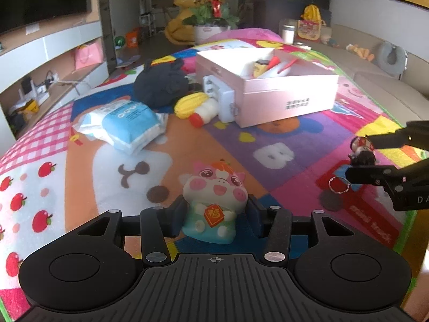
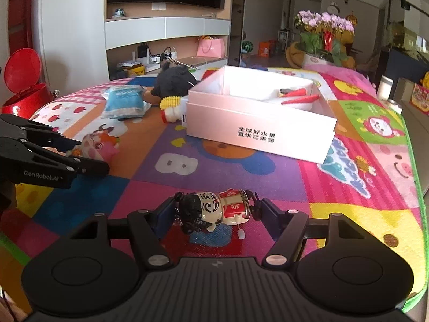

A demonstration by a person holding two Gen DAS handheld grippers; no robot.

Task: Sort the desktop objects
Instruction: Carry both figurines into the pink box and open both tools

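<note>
Left wrist view: the left gripper (image 1: 214, 214) has its jaws closed against both sides of a pig toy (image 1: 214, 201), which sits upright between the pads on the play mat (image 1: 187, 145). Right wrist view: the right gripper (image 2: 215, 213) has a doll (image 2: 214, 210) lying on its side across the gap, head toward the left pad and feet toward the right pad; whether both pads press on it cannot be told from this view. The left wrist view shows that same doll (image 1: 362, 151) between the two black fingers of the right gripper (image 1: 360, 154), with a key ring (image 1: 338, 184) just below the lower finger. Beyond the grippers, near the middle of the mat, a blue and white packet (image 1: 128, 123) lies flat. Further back, a yellow corn toy (image 1: 191, 104) rests on a small white bottle with a red cap (image 1: 205, 112), both just beside a pale blue and white block (image 1: 219, 98) that touches the near left corner of a pink box (image 2: 262, 118). The box is open on top and holds a red carrot toy (image 2: 300, 98) among other small items. A black plush toy (image 1: 161, 83) sits left of the box. Behind the mat stands a pot of purple flowers (image 1: 210, 2)
</note>
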